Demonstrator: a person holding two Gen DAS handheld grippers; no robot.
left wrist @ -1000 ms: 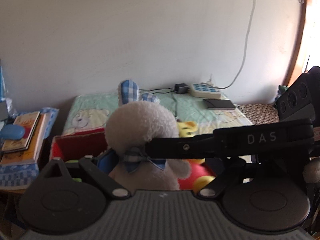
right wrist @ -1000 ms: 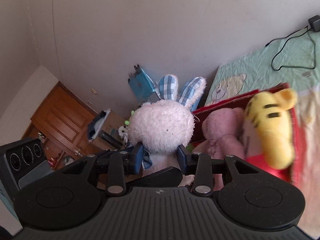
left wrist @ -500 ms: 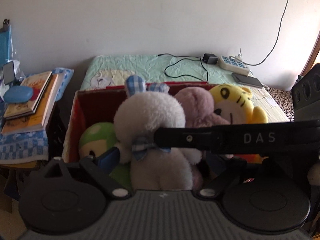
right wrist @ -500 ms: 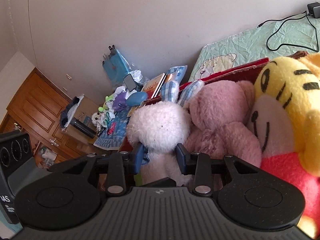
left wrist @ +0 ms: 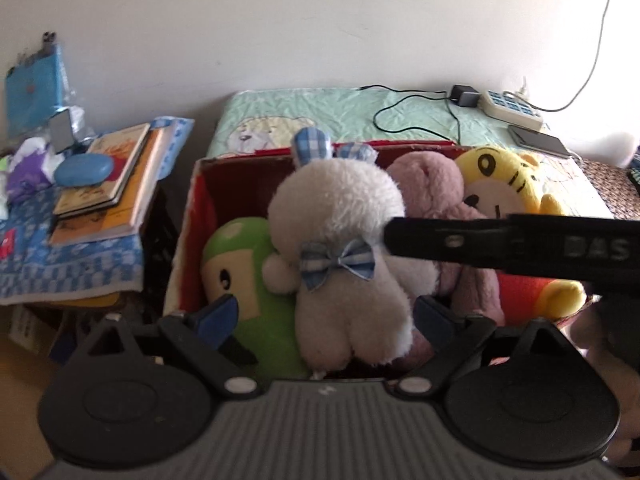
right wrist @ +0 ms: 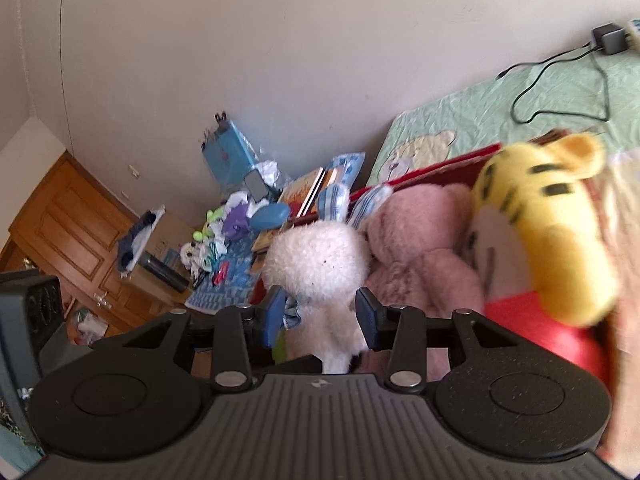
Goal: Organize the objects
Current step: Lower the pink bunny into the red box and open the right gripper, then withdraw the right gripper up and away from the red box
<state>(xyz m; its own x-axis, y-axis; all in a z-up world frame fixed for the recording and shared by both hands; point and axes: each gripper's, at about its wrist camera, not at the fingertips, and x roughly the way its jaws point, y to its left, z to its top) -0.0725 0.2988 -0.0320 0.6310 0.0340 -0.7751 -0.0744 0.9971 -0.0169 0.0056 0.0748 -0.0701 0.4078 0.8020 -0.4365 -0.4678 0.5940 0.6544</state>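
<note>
A white plush rabbit (left wrist: 340,248) with blue checked ears and bow stands in a red box (left wrist: 192,224), between a green plush (left wrist: 236,264) and a pink plush (left wrist: 436,200). A yellow tiger plush (left wrist: 500,184) sits at the box's right. My left gripper (left wrist: 324,312) is open, its jaws wide on either side of the rabbit's lower body. My right gripper (right wrist: 320,312) has its jaws spread around the rabbit (right wrist: 316,260), and its pads look just clear of the fur. The right gripper's arm crosses the left wrist view (left wrist: 520,244).
A side table (left wrist: 72,264) at left holds books (left wrist: 108,184), a blue case and clutter. Behind the box lies a bed with a green sheet (left wrist: 340,112), cables, a power strip (left wrist: 512,108) and a phone. A wooden door (right wrist: 52,220) is at far left.
The rabbit has gone down into the box between the green and pink plushes. My right gripper's jaws have opened off it. The left gripper has stayed open.
</note>
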